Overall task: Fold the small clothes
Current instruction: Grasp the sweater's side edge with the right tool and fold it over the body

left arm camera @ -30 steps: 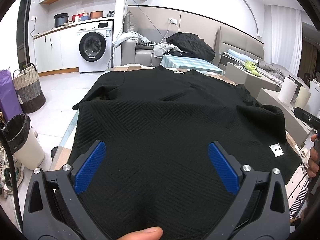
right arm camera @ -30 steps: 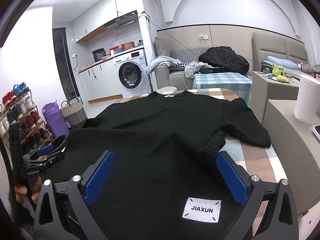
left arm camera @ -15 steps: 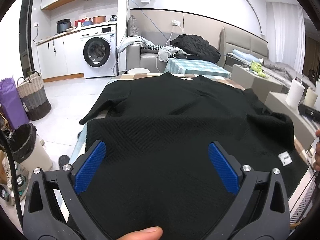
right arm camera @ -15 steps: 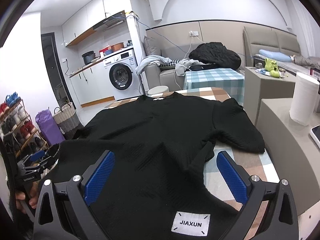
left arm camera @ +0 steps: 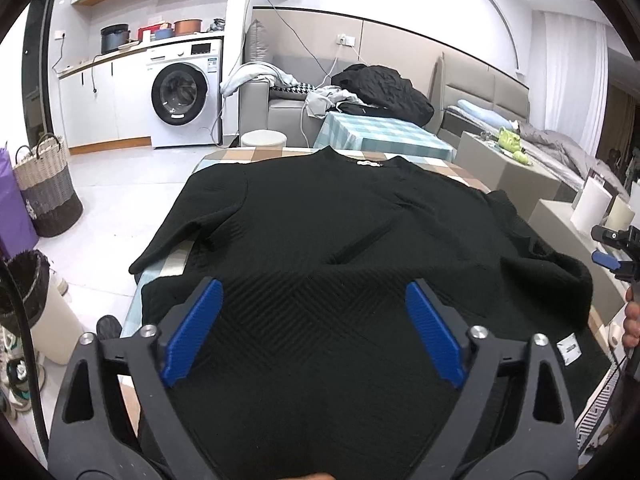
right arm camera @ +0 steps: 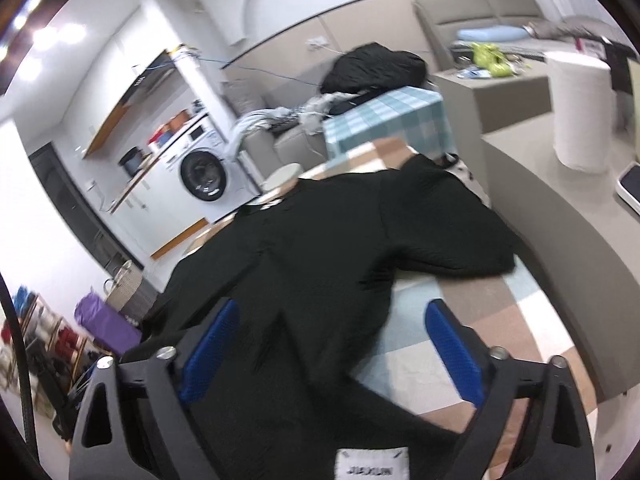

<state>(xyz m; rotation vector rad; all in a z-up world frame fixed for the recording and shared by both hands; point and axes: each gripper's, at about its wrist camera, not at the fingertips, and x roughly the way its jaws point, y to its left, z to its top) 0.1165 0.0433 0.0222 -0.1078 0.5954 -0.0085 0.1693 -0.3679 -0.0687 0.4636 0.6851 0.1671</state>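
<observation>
Table (left arm camera: 448, 168) with a checked brown, cream and pale-blue cloth, bearing the whole work area and running away from both cameras toward a grey sofa (left arm camera: 280, 108).

Lying spread flat across that table: black textured knit short-sleeved top (left arm camera: 340, 240), neckline at the far end, hem at the near edge under both tools. Draping over the left table edge with one sleeve; resting on bare checked cloth with the other sleeve, seen clearly in the right wrist view (right arm camera: 452, 240). Showing a white sewn label with dark lettering (right arm camera: 372, 466) near the hem on the right side, too blurred there to read.

Hovering over the near hem, angled downward: left gripper (left arm camera: 314, 330), black frame with blue ribbed pads, jaws wide but closing, fabric lying below and between the pads with neither pad pressing on it. Holding nothing.

Tilting clockwise against the room, also angled down: right gripper (right arm camera: 332, 348), same black and blue build, jaws wide and closing, left pad over black fabric, right pad over bare tablecloth. Gripping nothing. Blurring heavily in this view.

Showing at the right edge of the left wrist view: fingers of the person's right hand (left arm camera: 632, 320), wrapped around the right tool's handle.

Standing on a grey counter to the right: white paper-towel roll (right arm camera: 580, 112).
</observation>
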